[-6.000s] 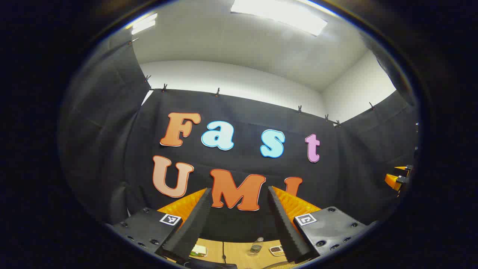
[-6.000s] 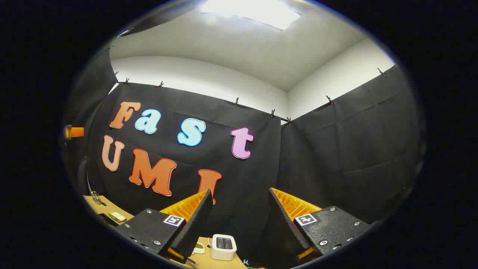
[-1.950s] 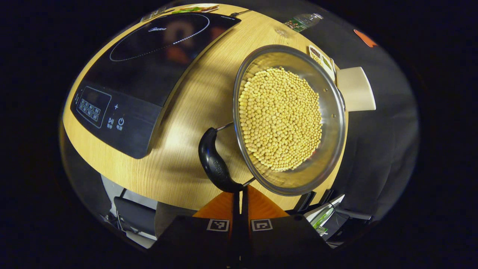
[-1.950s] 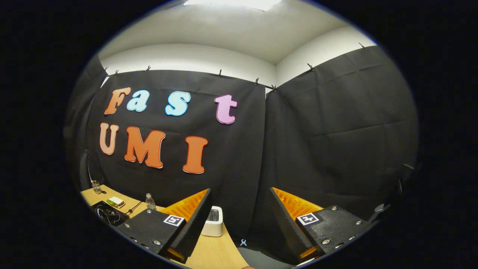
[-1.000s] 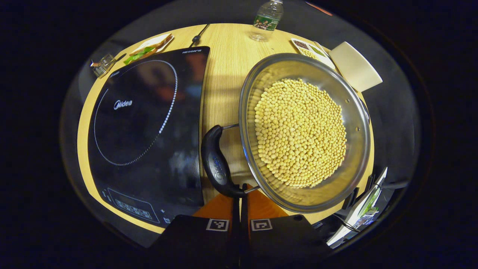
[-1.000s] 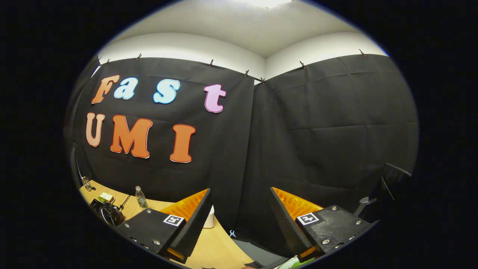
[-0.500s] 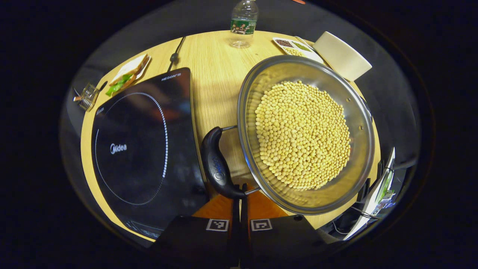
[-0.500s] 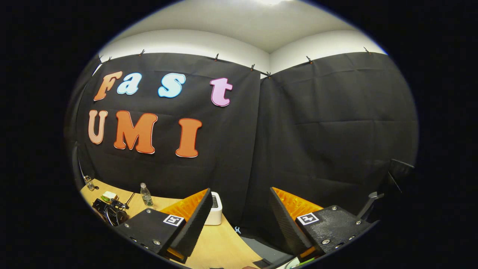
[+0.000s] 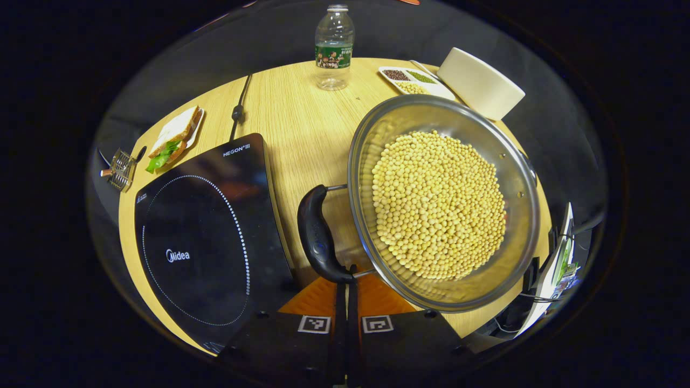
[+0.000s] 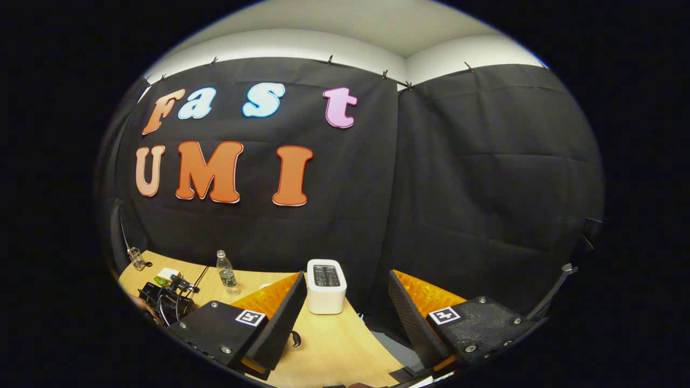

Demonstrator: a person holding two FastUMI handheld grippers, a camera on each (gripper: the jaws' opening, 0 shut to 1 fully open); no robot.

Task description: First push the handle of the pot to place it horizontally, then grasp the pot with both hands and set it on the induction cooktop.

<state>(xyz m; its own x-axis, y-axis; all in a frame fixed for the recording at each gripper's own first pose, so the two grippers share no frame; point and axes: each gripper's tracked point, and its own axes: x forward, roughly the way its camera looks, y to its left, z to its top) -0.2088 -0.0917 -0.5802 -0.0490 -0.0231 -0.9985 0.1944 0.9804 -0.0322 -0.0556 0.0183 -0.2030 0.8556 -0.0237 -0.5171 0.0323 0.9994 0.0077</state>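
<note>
Since half a second ago the left gripper view has tilted: the water bottle [image 9: 334,48] now shows whole at top centre, and the induction cooktop [image 9: 207,237] sits lower at the left. Over the same interval the right gripper view has dipped, bringing the white toaster [image 10: 326,293] clear between its fingers.

Room: black cloth walls enclose the booth, with a white wall and ceiling above. Surface: a light wood-grain bench [image 9: 302,124], its far edge curving across the upper frame of the left gripper view.

The cooktop, black and glossy with a dotted ring, lies at lower left. The steel pot [image 9: 447,296], holding yellow beans [image 9: 439,205], stands on the bench at right of centre, just beside the cooktop and not on it. Its black handle [image 9: 318,237] runs along the pot's left side, between pot and cooktop.

The left claw [image 9: 346,293] is clenched, fingers together at bottom centre, tips meeting the lower end of the handle. The right claw [image 10: 345,318] is released, fingers wide apart over the bench edge.

A white box [image 9: 480,83] sits at upper right, a divided dish [image 9: 415,81] of seeds just left of it, a sandwich on a plate [image 9: 175,137] at upper left.
</note>
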